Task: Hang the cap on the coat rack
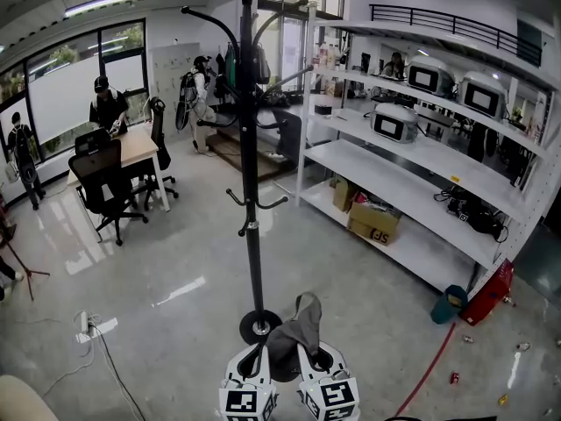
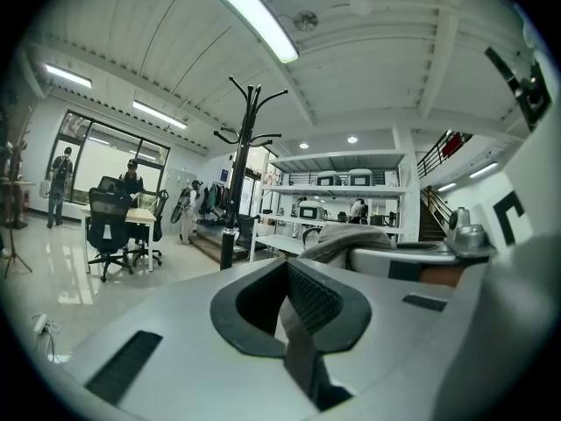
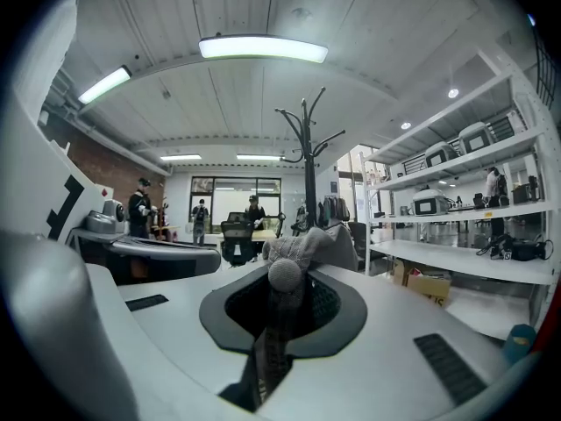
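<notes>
A black coat rack (image 1: pixel 250 147) with curved hooks at its top stands on a round base (image 1: pixel 260 325) just ahead of me. A grey cap (image 1: pixel 294 333) hangs between my two grippers at the bottom of the head view, close to the base. My left gripper (image 1: pixel 260 360) is shut on a thin edge of the cap's fabric (image 2: pixel 298 340). My right gripper (image 1: pixel 316 360) is shut on the cap (image 3: pixel 302 251) near its round top button. The rack (image 2: pixel 237 174) shows well ahead in the left gripper view, and the same rack (image 3: pixel 309 160) rises behind the cap in the right gripper view.
White shelving (image 1: pixel 412 174) with appliances and a cardboard box (image 1: pixel 372 222) runs along the right. A desk (image 1: pixel 131 147) with black chairs (image 1: pixel 105 187) and several people stands at the back left. A power strip with cable (image 1: pixel 92 327) lies left, a red hose (image 1: pixel 429 367) right.
</notes>
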{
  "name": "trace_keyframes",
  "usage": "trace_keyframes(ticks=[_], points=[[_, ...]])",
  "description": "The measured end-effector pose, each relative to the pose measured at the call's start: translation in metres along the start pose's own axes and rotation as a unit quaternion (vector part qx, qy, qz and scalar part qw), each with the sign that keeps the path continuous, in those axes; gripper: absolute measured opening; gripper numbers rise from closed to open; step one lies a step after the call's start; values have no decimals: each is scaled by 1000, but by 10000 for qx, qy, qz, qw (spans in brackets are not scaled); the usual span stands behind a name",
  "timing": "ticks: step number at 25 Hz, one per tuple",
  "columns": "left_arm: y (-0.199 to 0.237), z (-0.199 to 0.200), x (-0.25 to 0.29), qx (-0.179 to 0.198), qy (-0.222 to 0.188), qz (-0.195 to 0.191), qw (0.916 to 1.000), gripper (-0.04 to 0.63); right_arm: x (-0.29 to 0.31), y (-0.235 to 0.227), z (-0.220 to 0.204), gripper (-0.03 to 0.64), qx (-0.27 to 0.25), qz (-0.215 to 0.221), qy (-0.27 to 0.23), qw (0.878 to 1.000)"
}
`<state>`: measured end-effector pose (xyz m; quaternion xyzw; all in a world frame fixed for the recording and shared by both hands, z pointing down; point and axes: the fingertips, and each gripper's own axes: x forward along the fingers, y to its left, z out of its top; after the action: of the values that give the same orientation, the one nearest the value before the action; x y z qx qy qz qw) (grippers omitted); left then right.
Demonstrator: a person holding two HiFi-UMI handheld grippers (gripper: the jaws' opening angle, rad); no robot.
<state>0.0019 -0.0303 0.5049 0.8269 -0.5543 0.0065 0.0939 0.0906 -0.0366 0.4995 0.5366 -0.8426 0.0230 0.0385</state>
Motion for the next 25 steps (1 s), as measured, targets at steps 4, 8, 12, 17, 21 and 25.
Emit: trace_keyframes(ticks=[4,8,12,17,21,25], points=[[6,-1,5,17,38,33,10000,3,5,-8,-3,32,-47,-74,3,10000],[9,1,15,34,31,-2,10000,2,12,-14,1,32,-33,-149,11,9999],[10,3,28,43,16,-64,10000,2,22,-19,-1,32,-58,-145,15,9999],[18,5,42,6,-13,-70,10000,2,38,-22,2,32,-91,-117,5,9999],[27,4,53,-7,23,-59,10000,2,53,-24,-1,32,-81,-98,23,9999],[38,9,65,-20,-1,-57,10000,2,68,-24,0,32,-81,-90,24,9999]])
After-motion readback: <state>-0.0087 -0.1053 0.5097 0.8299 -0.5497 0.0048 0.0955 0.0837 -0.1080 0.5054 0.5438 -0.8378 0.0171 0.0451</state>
